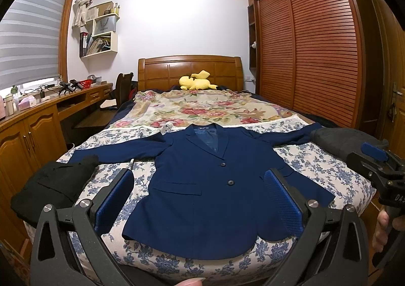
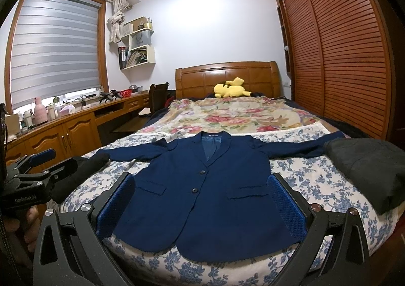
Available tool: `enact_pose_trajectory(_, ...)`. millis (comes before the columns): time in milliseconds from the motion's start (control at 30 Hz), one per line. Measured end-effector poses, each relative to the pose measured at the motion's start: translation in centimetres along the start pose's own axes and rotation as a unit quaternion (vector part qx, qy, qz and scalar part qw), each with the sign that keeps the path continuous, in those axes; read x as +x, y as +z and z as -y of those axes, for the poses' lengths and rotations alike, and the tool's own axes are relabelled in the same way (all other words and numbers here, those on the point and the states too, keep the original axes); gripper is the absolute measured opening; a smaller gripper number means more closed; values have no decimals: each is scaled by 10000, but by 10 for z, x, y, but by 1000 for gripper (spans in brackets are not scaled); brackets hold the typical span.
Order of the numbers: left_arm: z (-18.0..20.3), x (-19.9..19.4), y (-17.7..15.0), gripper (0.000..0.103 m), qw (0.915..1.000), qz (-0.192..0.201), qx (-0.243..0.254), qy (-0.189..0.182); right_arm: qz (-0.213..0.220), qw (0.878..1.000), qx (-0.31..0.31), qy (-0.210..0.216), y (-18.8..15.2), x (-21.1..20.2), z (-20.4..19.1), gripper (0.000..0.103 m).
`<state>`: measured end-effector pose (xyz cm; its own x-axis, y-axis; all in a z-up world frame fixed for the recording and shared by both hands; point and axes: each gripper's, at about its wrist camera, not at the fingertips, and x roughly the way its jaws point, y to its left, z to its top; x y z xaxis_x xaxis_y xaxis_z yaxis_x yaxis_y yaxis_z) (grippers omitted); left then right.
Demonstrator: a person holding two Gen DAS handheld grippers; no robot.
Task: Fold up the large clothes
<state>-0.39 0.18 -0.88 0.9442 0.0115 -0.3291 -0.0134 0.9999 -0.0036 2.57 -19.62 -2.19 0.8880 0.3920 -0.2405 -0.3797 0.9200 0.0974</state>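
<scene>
1. Navy blazer (image 1: 202, 184) is laid flat, front up and buttoned, on the blue-floral bedsheet (image 1: 316, 167) at the foot of the bed, collar toward the headboard, both sleeves spread out sideways. No fold is seen yet; the task is judged to be at its start.
2. Left gripper (image 1: 200, 199) is held spread wide above the hem, nothing pinched. Right gripper (image 2: 202, 205) is likewise spread and empty, hovering over the lower front; contact with the cloth is not seen.
3. Risk: only the top layer may be pinched if a jaw is closed on the front panel. Front would then be lifted off the back, and the fold would come out skewed.
4. Risk: the left sleeve end lies at or under the black garment (image 1: 53, 184); which one cannot be told. If the sleeve is pulled inward, that pile could be dragged along or the sleeve snagged.
5. Same on the other side: the right cuff is hidden behind the dark grey folded garment (image 2: 367, 172). Overlap cannot be judged.
6. Risk: the hem hangs close to the mattress edge, so the blazer could be slid off by a pull toward the person.
7. Risk: the lining looks smooth, so layers may slip and the lapels could be creased if lifted unevenly by the two grippers.
</scene>
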Motion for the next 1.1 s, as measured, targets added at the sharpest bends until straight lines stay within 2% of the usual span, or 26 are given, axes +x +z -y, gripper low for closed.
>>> enact_pose_trajectory(1100, 0, 3, -7, 103, 10000, -75, -13, -3, -22, 10000, -35, 26, 2, 0, -2, 103)
